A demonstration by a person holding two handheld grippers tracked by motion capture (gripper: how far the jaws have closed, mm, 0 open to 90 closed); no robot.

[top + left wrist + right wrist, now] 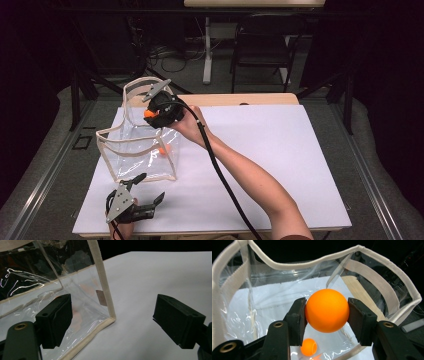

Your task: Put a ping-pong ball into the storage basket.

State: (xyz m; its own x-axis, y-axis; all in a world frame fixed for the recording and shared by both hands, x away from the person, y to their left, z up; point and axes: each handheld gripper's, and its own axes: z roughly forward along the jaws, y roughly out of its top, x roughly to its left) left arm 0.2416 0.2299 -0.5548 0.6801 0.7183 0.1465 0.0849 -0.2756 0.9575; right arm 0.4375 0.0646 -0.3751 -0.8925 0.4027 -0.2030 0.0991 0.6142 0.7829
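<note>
Right gripper [327, 311] clamped on an orange ball [327, 310], one black pad pressed to each side of it, jaws closed only as far as the ball's width allows. Held above the open mouth of a clear plastic bag [137, 145] trimmed in cream webbing, ball just over the rim at the bag's far right corner in the high view [150, 113]. Seen along the right gripper's jaws: bag interior directly below, white table sheet showing through the clear bottom. A second orange ball [309, 347] lying on the bag's floor, well below the held one; visible too through the clear wall in the high view [163, 150]. Possibly another orange shape beside it at the bottom edge of the right gripper view, too cut off to tell.

Bag standing upright on the white table [280, 150], toward its left side, top rim sagging in a wavy line.

Left gripper [145, 191] resting low at the table's near left corner, just in front of the bag. Jaws spread wide, nothing between them; one pad close against the bag's clear front wall near its lower corner seam [111, 315], the other out over bare table.
</note>
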